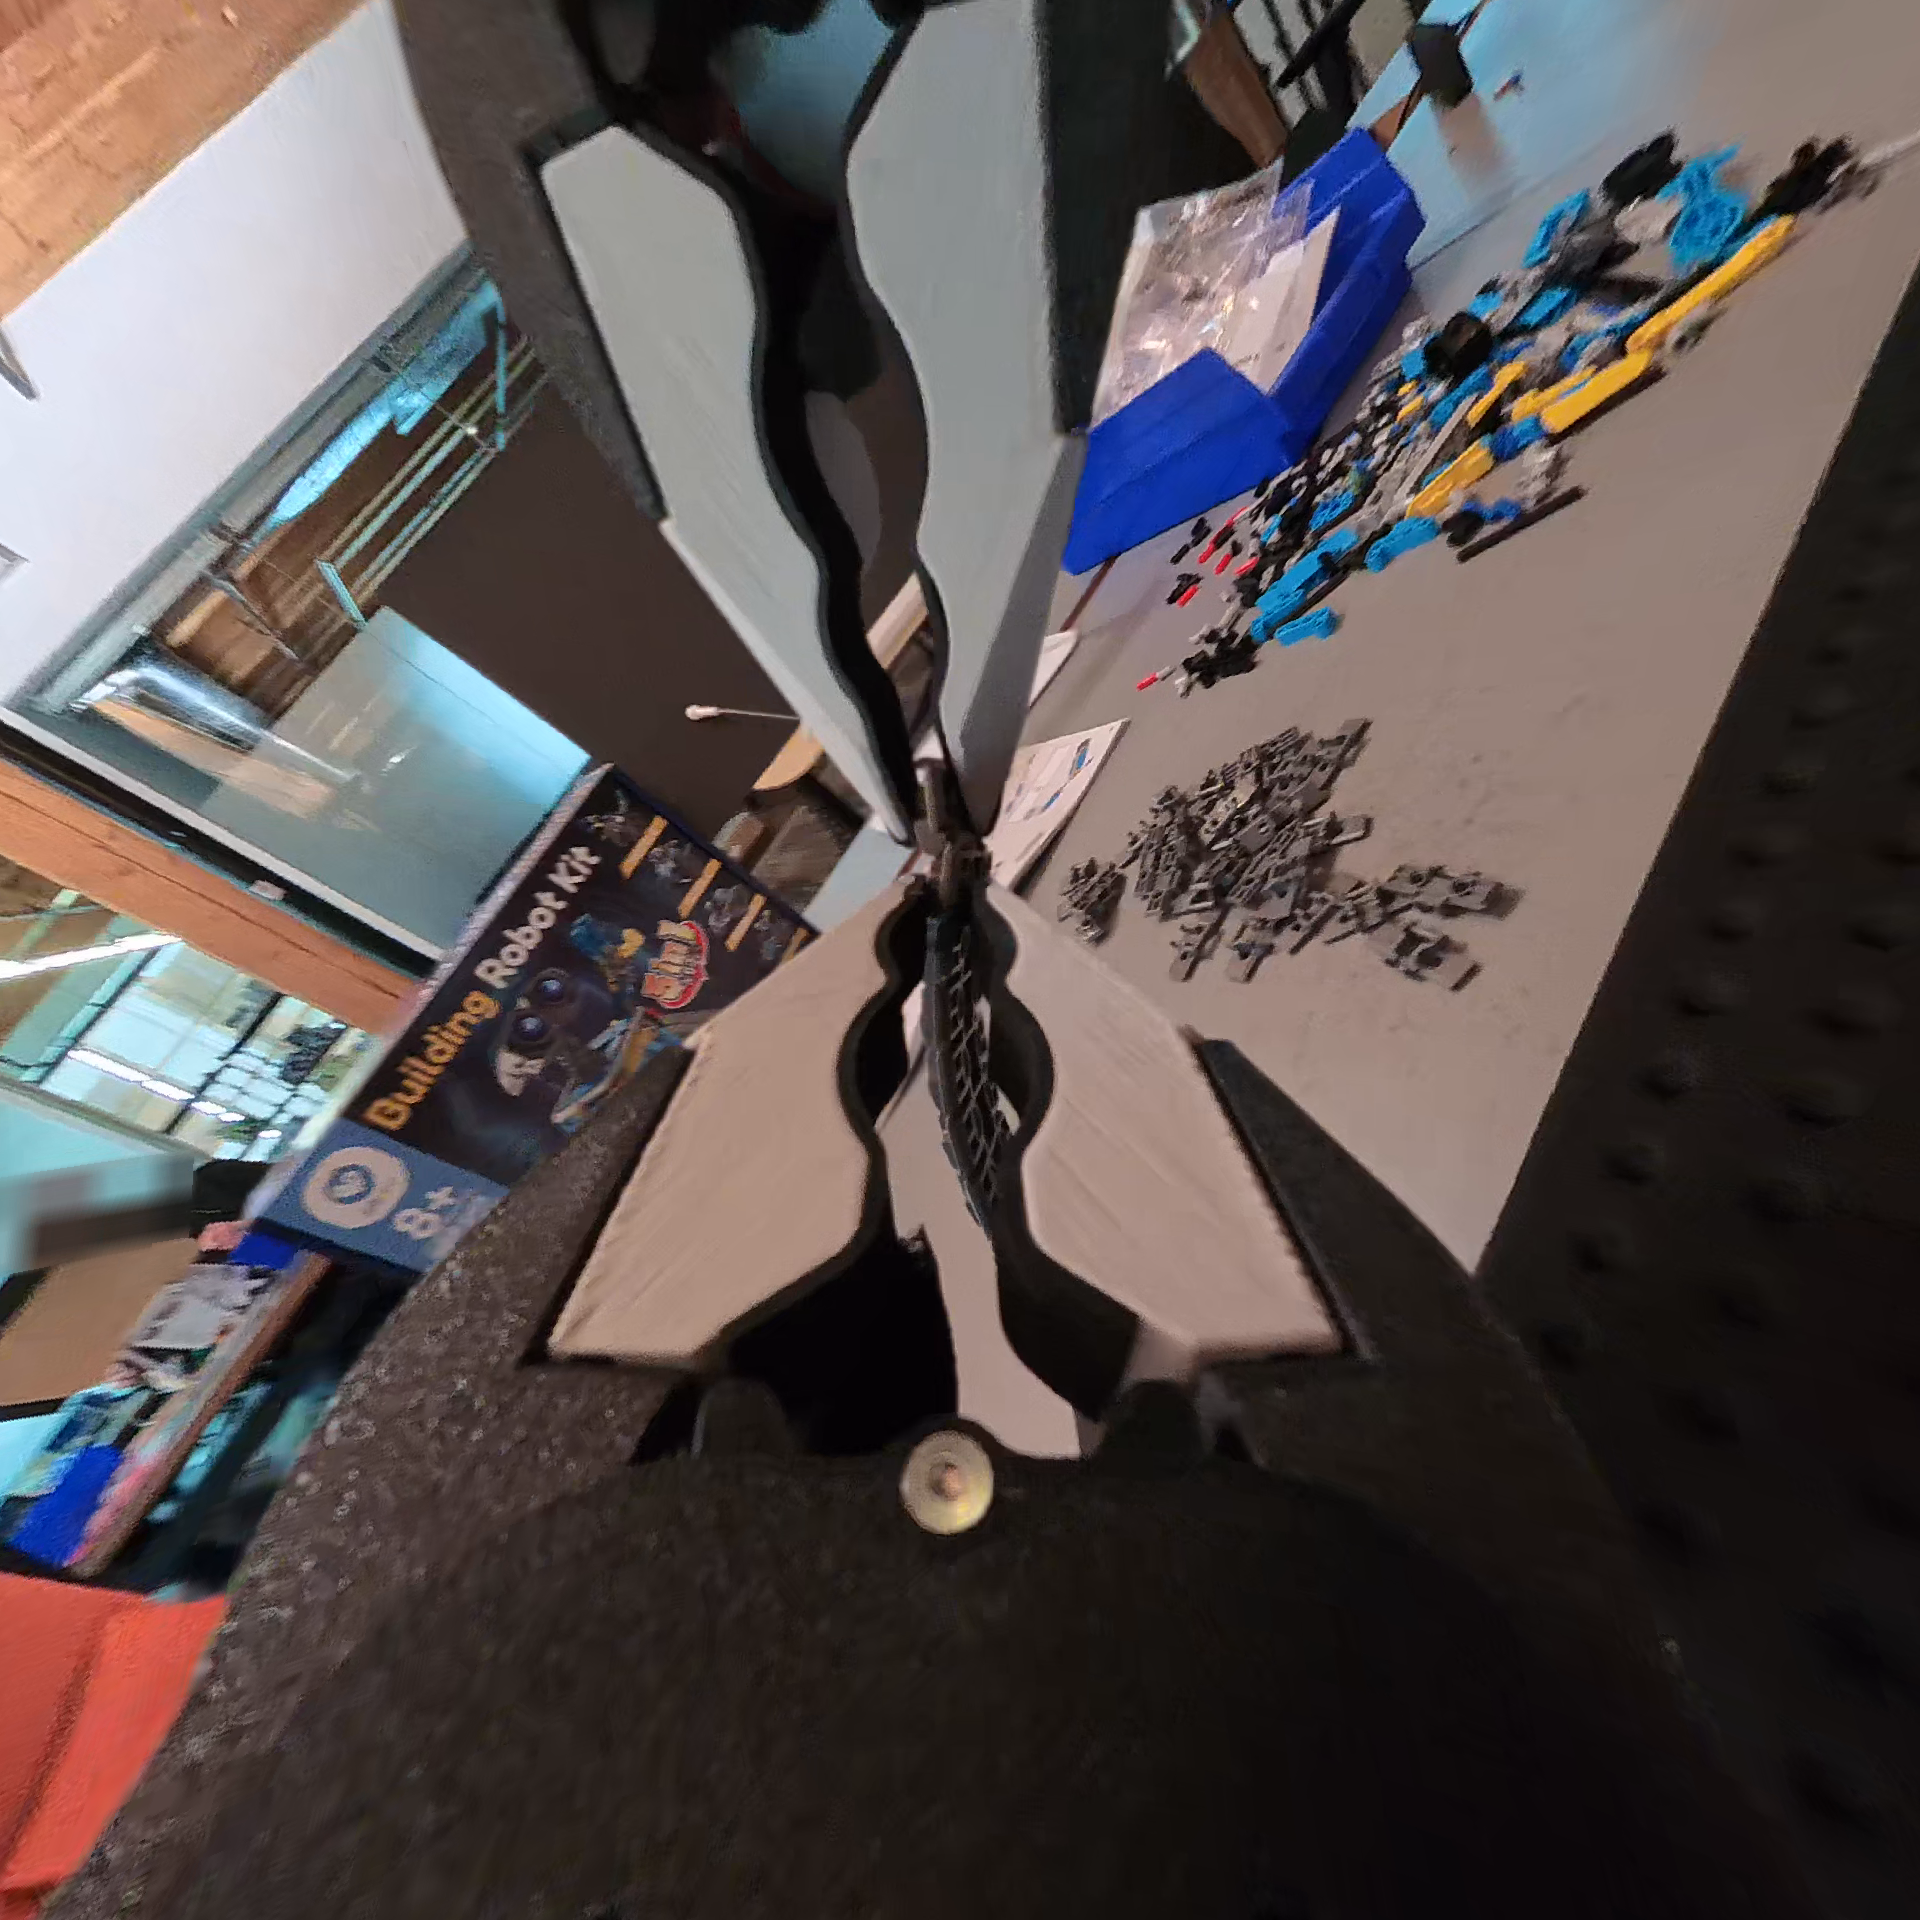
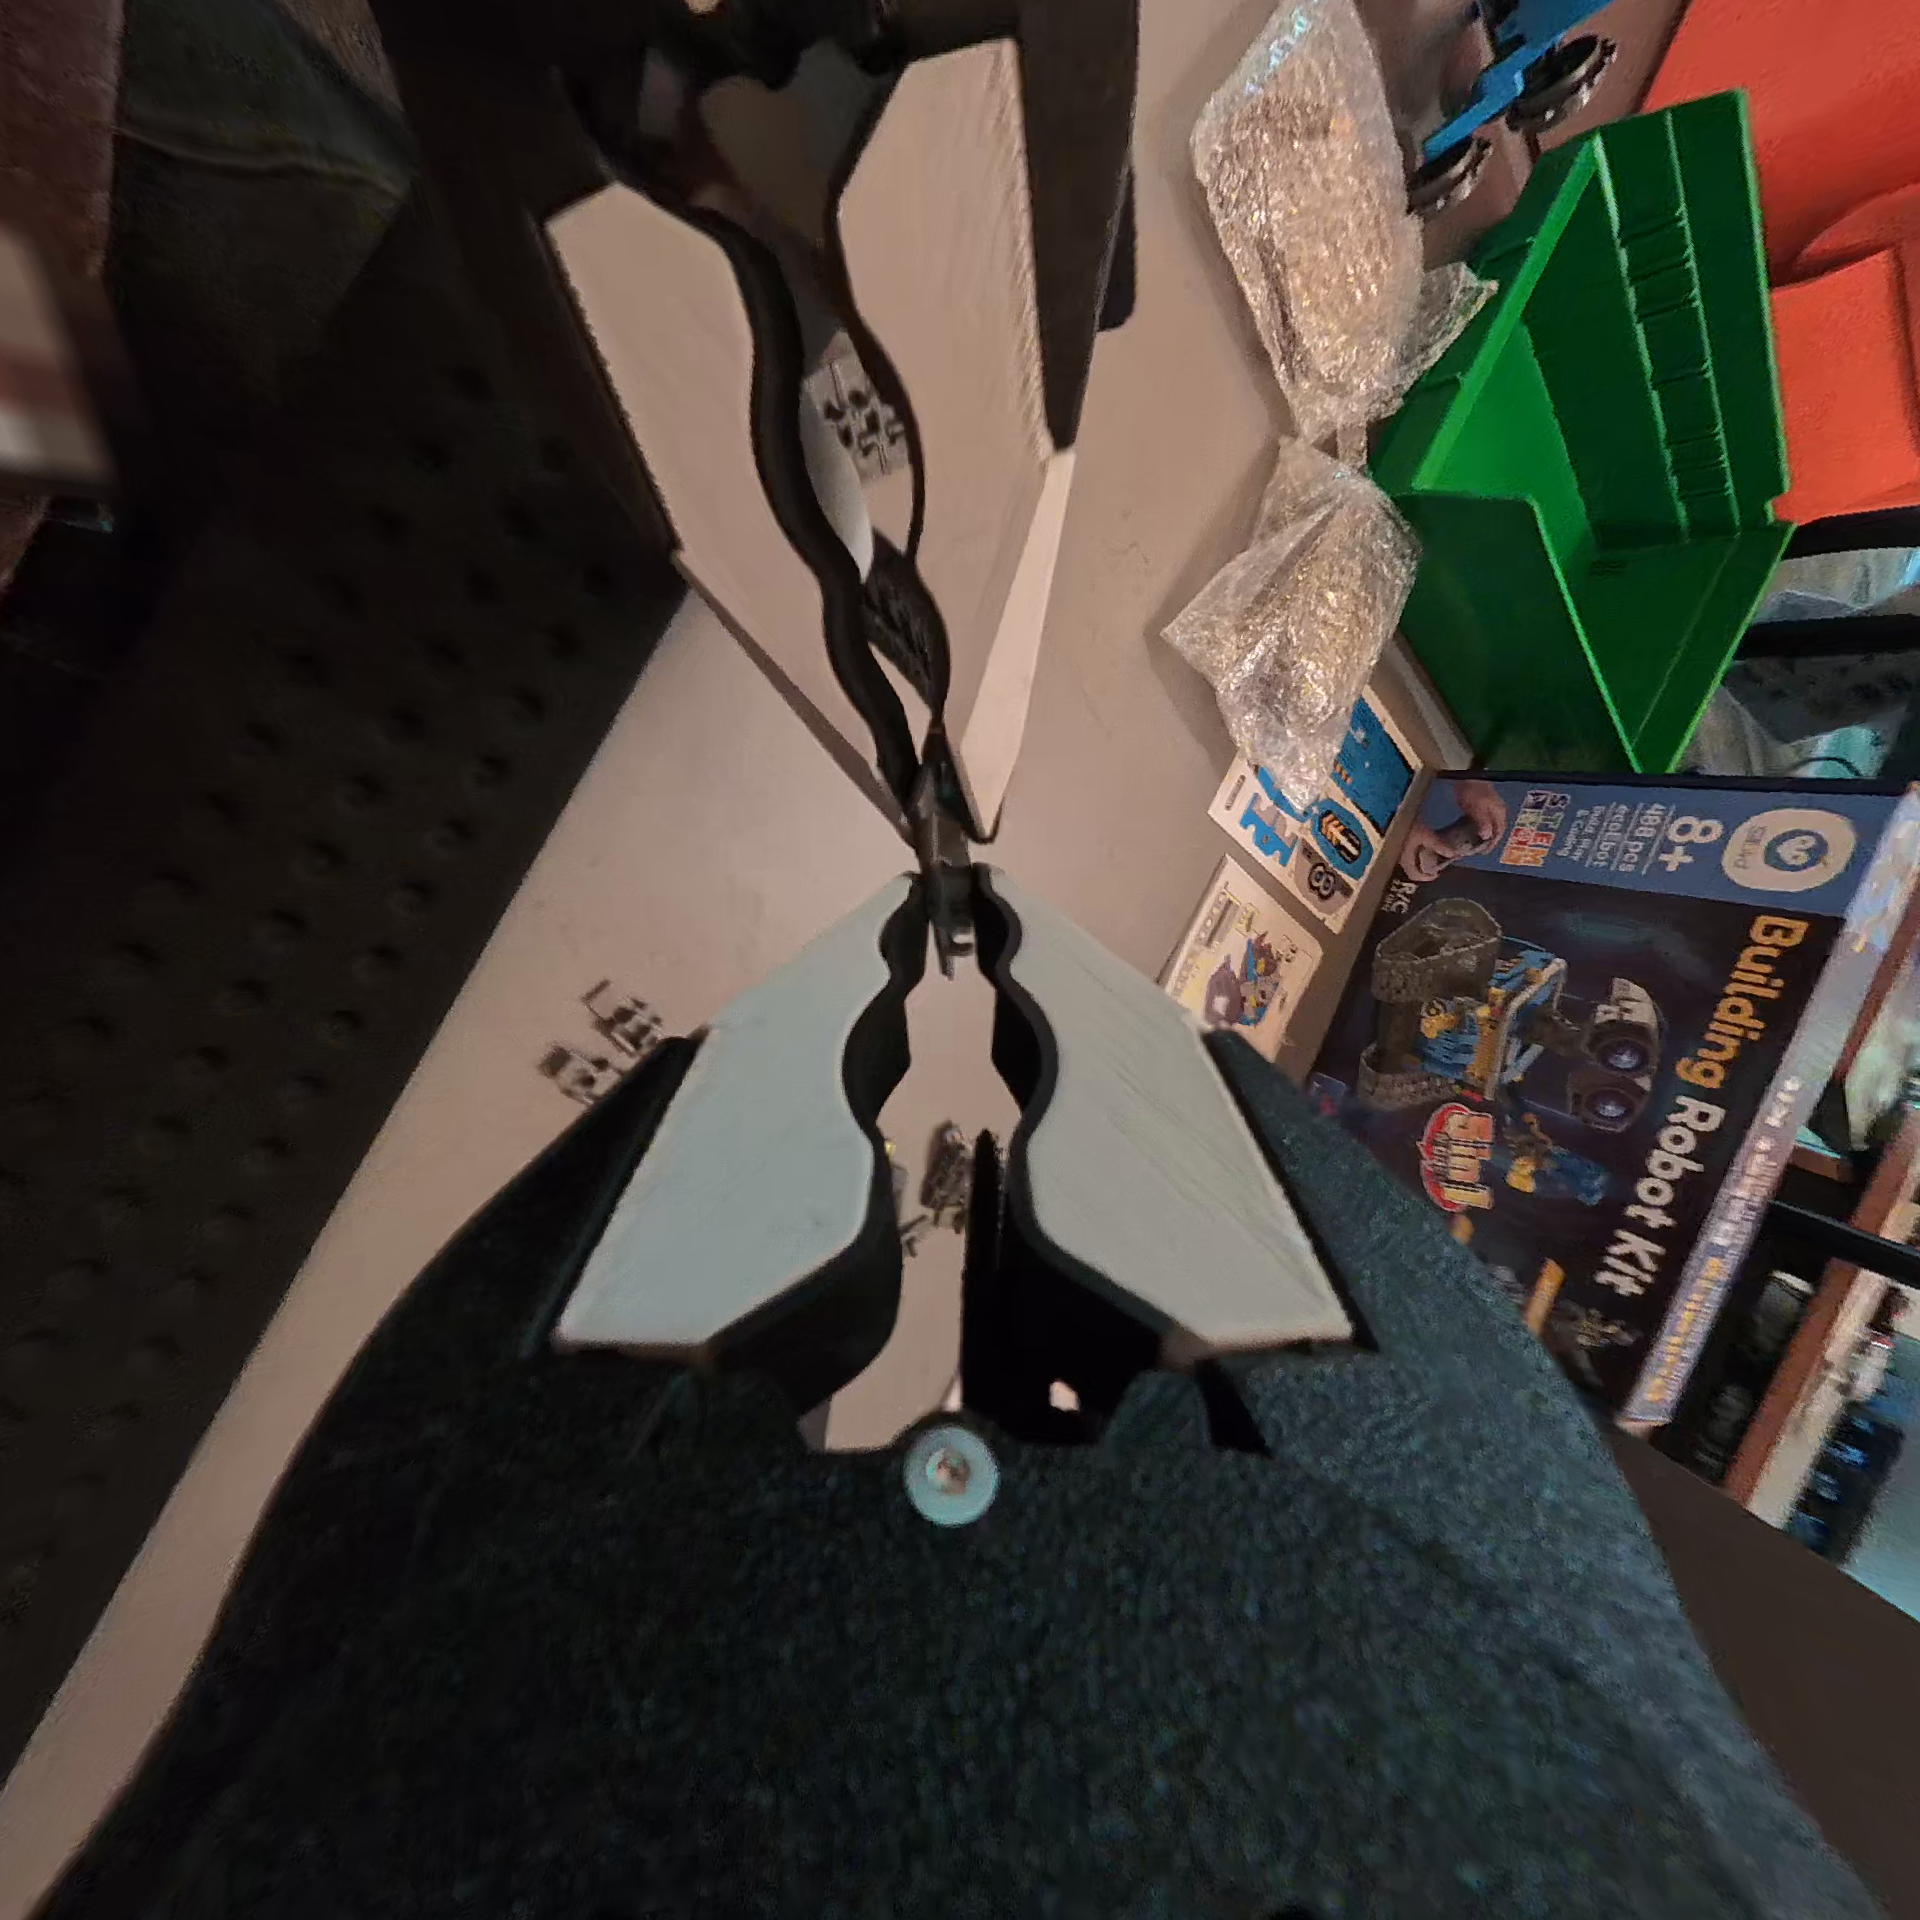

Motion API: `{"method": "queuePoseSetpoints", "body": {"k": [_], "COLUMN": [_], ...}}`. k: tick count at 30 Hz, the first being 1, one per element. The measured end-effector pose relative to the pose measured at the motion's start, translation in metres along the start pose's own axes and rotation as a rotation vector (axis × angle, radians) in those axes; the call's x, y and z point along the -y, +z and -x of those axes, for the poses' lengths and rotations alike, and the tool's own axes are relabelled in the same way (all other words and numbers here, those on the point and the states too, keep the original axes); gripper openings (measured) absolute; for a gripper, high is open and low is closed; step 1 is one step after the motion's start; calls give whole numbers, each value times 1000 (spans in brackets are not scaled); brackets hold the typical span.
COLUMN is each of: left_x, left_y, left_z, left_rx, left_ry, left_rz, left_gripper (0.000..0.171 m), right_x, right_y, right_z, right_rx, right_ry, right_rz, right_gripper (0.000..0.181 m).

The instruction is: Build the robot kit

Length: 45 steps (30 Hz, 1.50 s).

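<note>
Right up close, the left gripper [image 1: 940,894] is pinched shut on a small dark plastic piece [image 1: 948,844], and the right gripper [image 2: 948,902] comes from the other side, pinched shut on the same little piece [image 2: 943,862], tip to tip. Both hold it up above the grey table [image 1: 1403,1039]. It looks light, hard and tiny, so I think it could slip or twist; gripping its flat sides seems best. On the table lie a grey parts pile [image 1: 1247,862], a blue and yellow parts pile [image 1: 1475,416] and a blue bin [image 1: 1226,436]. A robot kit box [image 2: 1600,1060] and a green bin [image 2: 1600,416] sit nearby.
</note>
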State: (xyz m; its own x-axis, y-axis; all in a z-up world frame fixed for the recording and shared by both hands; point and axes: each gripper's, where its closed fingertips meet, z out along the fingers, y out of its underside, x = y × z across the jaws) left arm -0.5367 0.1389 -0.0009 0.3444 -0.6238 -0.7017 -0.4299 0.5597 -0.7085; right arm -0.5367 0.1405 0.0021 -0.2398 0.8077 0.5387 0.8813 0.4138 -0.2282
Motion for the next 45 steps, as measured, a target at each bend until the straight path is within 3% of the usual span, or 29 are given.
{"method": "queuePoseSetpoints", "body": {"k": [8, 13, 16, 23, 34, 38, 45], "left_x": [10, 8, 11, 12, 5, 5, 8], "left_y": [-3, -2, -3, -3, 3, 8, 6], "left_z": [1, 3, 0, 4, -2, -7, -10], "left_rx": [-34, -88, -141, -134, -297, -258, -247], "left_ry": [-106, -230, -291, -332, -715, -488, -390], "left_rz": [-57, -69, -105, -103, -93, -61, -92], "left_gripper": [6, 6, 6, 6, 5, 7, 9], "right_x": [7, 10, 9, 9, 3, -3, -3], "right_y": [-9, -8, -3, -5, 5, 3, 1], "right_z": [4, 10, 5, 0, 6, 9, 12], "right_rx": [69, 92, 39, 39, 67, 118, 160], "right_ry": [186, 232, 220, 271, 375, 363, 318], "right_rz": [-208, -253, -248, -232, -246, -220, -174], "right_gripper": [10, 29, 15, 10, 7, 8, 8]}}
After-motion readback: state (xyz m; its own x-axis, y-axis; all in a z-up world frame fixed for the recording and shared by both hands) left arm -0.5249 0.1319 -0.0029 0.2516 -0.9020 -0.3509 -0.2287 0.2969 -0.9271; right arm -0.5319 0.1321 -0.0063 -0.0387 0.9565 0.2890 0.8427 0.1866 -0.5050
